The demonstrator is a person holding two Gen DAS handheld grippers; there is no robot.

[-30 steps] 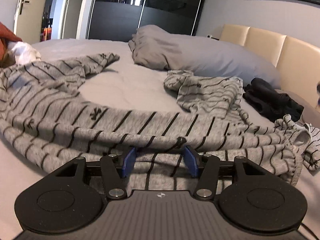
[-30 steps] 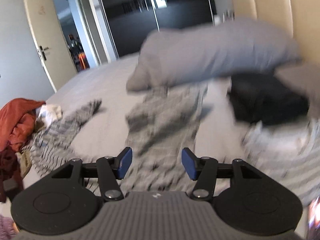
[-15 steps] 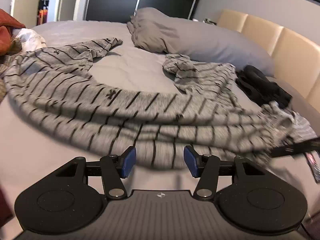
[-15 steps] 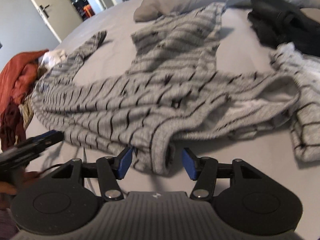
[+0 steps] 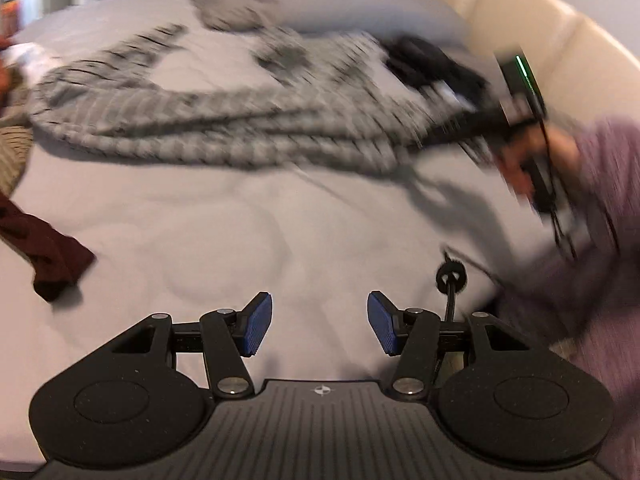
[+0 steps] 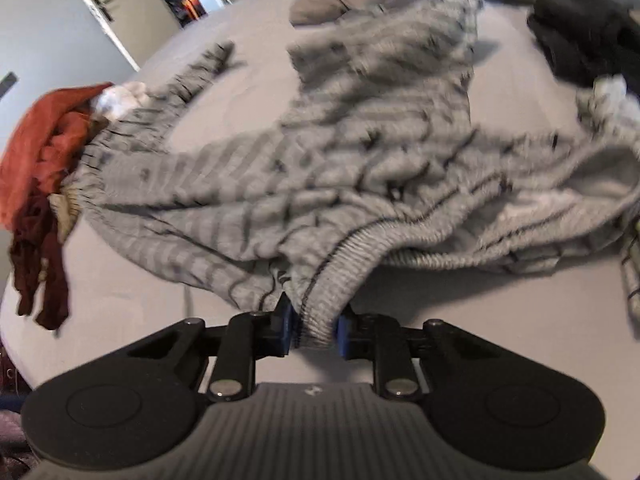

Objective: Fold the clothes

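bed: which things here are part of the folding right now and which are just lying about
In the job:
- striped grey garment
- right gripper, jaws closing on its ribbed hem
- left gripper, open, over bare sheet

Lying about:
- orange-red clothes
- black garment
- pillow
- maroon cloth

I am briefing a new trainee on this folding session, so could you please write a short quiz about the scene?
1. True or false: the left gripper holds cloth.
2. What lies between the pads of the right gripper? A) the ribbed hem of the grey striped garment B) the rust-red cloth C) the black garment
3. Which surface is the laundry on?

Key: 1. False, it is open over the bare bed sheet. 2. A, with the jaws closing on it. 3. The bed.
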